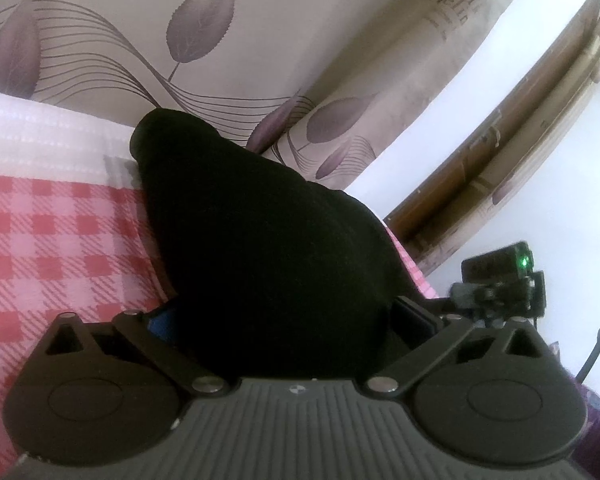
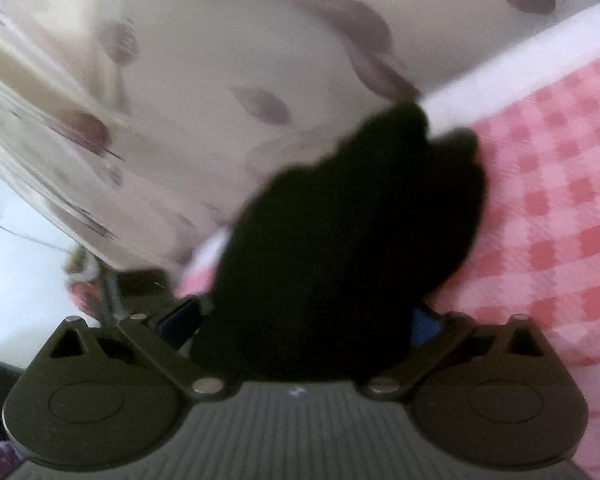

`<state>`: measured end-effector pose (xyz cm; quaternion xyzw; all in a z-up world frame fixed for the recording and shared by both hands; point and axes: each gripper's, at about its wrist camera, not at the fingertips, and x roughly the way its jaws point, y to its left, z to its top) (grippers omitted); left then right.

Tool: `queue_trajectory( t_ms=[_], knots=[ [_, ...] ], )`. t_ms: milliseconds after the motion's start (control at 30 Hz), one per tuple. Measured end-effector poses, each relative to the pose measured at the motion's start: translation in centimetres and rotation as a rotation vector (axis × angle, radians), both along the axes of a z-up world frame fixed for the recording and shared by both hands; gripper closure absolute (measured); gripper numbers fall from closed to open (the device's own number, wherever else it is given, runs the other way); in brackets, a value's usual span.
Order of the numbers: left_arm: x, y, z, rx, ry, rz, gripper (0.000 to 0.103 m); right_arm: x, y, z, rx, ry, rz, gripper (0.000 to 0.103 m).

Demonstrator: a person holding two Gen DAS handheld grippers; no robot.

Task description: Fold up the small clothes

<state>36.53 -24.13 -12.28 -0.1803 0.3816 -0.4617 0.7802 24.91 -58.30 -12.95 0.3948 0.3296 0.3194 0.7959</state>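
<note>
Between the two blue-padded fingers of the left gripper (image 1: 288, 316), a small black garment of soft, matte knit cloth (image 1: 260, 248) is pinched; it bulges forward from the jaws in a rounded, tapering mound with a blunt far tip. Under it lies a pink-and-red checked woven cloth (image 1: 52, 240), bordered on its far side by a white ribbed band (image 1: 40, 132). Beyond that hangs a beige curtain printed with purple serrated leaves and thin curved lines (image 1: 204, 28). To the right runs a brown wooden frame (image 1: 500, 152) against a white wall. A black device with a green light (image 1: 508, 280) sits near right, partly cut off by the gripper body.

In the right wrist view, blurred, the right gripper (image 2: 308, 320) likewise clamps the same black garment (image 2: 340, 232) between its fingers; the cloth rises as a lumpy, two-lobed shape. The checked cloth (image 2: 560, 220) fills the right side, its white band (image 2: 520, 60) far, the leaf curtain (image 2: 220, 60) left and far. Both gripper bodies are dark ribbed plastic with round pivots.
</note>
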Motion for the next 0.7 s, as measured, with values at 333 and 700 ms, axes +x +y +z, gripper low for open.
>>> queue_trajectory(
  t_ms=[333,700],
  knots=[
    [-0.4,-1.1,0.3,0.056,-0.030,0.010,0.003,0.5,4.4,1.6,-0.332,-0.082,-0.049,0.010],
    [-2.4,-3.5,0.9,0.250,-0.190,0.090,0.023,0.3,5.0,1.4,-0.411,-0.077,-0.114,0.044]
  ],
)
